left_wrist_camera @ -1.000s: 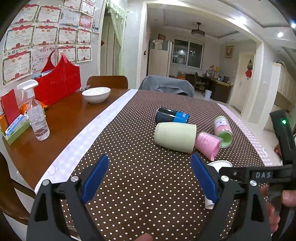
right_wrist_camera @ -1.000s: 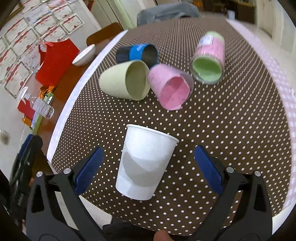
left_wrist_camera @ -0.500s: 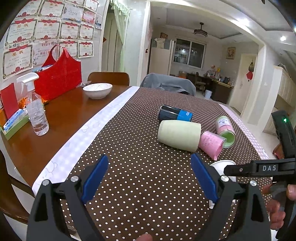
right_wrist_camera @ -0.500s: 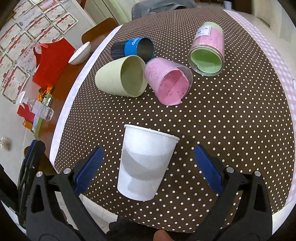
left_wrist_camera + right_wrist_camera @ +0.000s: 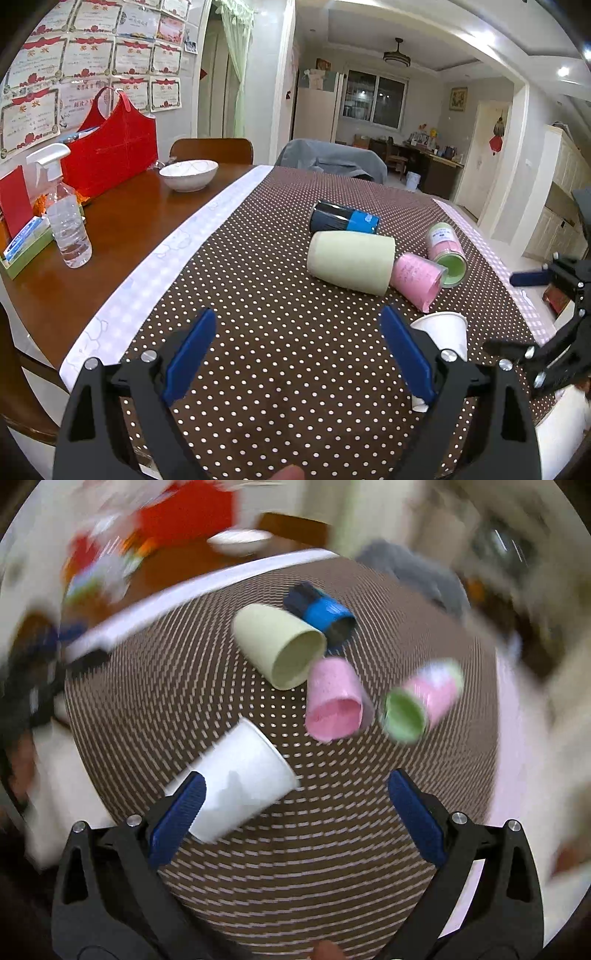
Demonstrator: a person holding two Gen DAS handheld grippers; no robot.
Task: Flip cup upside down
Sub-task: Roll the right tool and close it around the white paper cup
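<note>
A white paper cup (image 5: 445, 332) stands mouth-down on the brown dotted cloth (image 5: 280, 325) near the front right edge. It also shows in the blurred right wrist view (image 5: 243, 779), slanted by the camera's roll, just ahead of the left finger. My right gripper (image 5: 295, 805) is open and empty; the cup is not between its fingers. It shows at the right edge of the left wrist view (image 5: 554, 332). My left gripper (image 5: 295, 350) is open and empty, hovering over the cloth to the left of the cup.
A pale green cup (image 5: 349, 260), a pink cup (image 5: 415, 278), a pink-and-green cup (image 5: 447, 249) and a dark blue cup (image 5: 343, 219) lie on their sides mid-table. A spray bottle (image 5: 66, 218), white bowl (image 5: 188, 174) and red bag (image 5: 110, 144) stand at the left.
My right gripper has rolled and drawn back to the right, off the white cup, which stands where it did. The left gripper has hardly moved.
</note>
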